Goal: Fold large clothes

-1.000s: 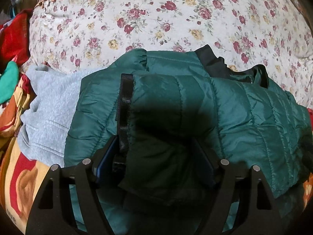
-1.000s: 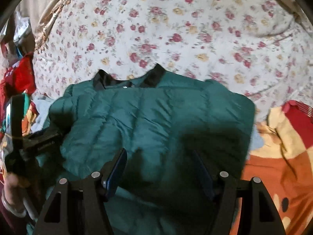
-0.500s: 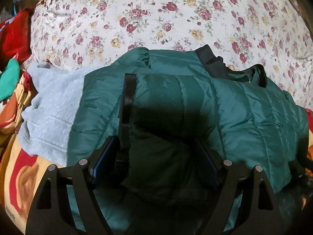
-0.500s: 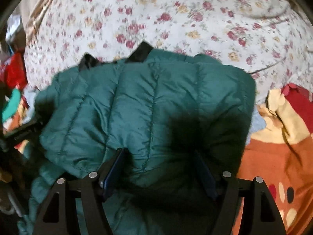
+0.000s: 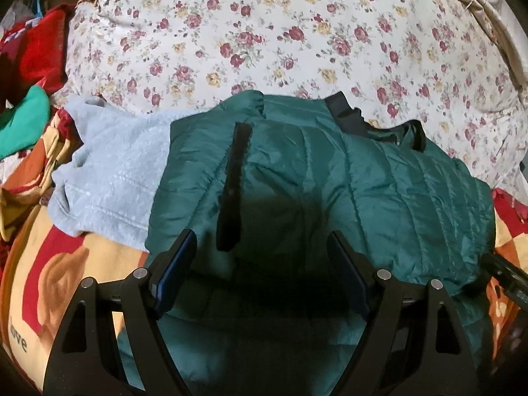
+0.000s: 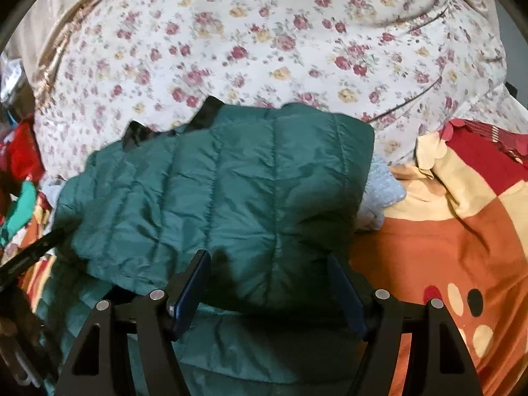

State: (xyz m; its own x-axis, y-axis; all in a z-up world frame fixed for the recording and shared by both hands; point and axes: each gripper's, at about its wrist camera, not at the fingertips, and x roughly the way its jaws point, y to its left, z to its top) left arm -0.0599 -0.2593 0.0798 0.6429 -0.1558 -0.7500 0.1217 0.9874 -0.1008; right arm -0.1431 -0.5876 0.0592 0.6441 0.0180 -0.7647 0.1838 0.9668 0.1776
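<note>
A dark green quilted puffer jacket (image 5: 330,191) lies folded on the bed, its black collar (image 5: 343,115) at the far side. A sleeve with a black cuff strip (image 5: 232,184) is folded across its top. My left gripper (image 5: 260,270) is open just above the jacket's near left part, holding nothing. In the right wrist view the jacket (image 6: 231,191) fills the middle, with the collar (image 6: 204,112) at the far left. My right gripper (image 6: 269,283) is open over the jacket's near edge, with nothing between the pads.
A floral quilt (image 5: 280,33) covers the bed behind the jacket. A grey fleece garment (image 5: 109,171) lies under the jacket's left side. An orange, red and cream blanket (image 6: 462,231) lies to the right. Red and green clothes (image 5: 29,66) are piled at far left.
The left gripper has pulled back off the folded sleeve, which now lies free on the jacket. The right gripper has shifted left and closer over the jacket's near edge.
</note>
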